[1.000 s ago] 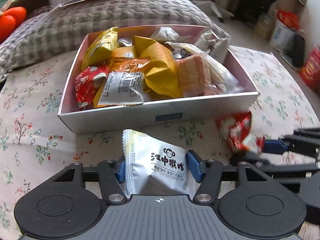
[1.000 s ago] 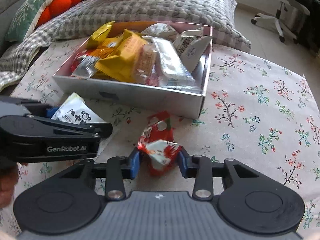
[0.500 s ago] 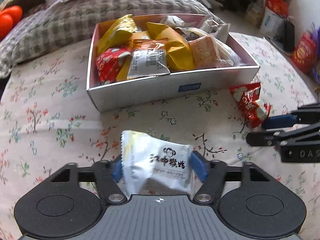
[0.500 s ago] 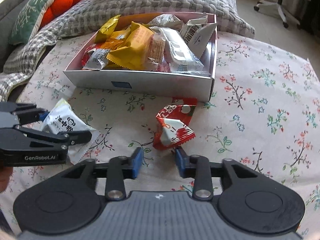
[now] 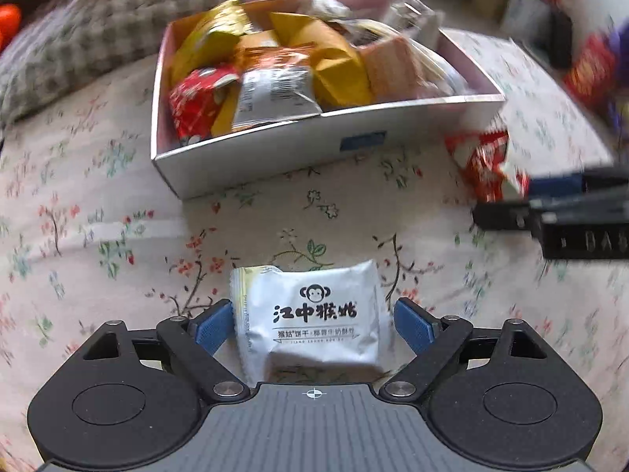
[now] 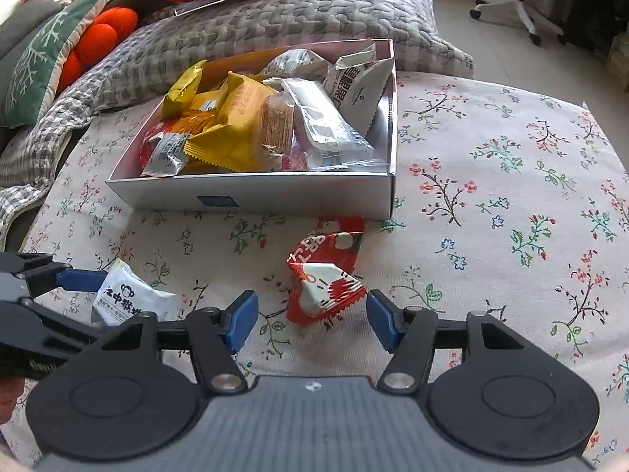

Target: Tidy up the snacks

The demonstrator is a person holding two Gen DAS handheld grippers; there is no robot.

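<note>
left gripper: jaws spread, white packet lying between the pads, nothing clamped; small gaps seen on both sides.
right gripper: jaws wide apart, red packet sitting between and just ahead of the pads, not gripped.
white packet location: on the floral cloth, at 6 o'clock from the box, well apart from it.
red packet location: on the cloth near the box's front right corner, at 5 o'clock from the box in the right wrist view.
box: already heaped with yellow, orange, red and clear packets.
risk 1: a packet dropped onto the heap is likely to slide back out over the low wall, since the pile stands above the rim.
risk 2: puffed foil is judged slippery; a pinch at the edge seam could let it twist or pop free.
risk 3: the two grippers sit close side by side; a collision is possible if both are moved to the box together.
risk 4: the cloth could be caught with a packet if the pads are closed too low.
writing: white packet carries a monkey logo and "江中猴姑"; small print below is not resolved. "dab" is partly read on the right gripper's side in the left view. red packet text is too crumpled to read.
</note>
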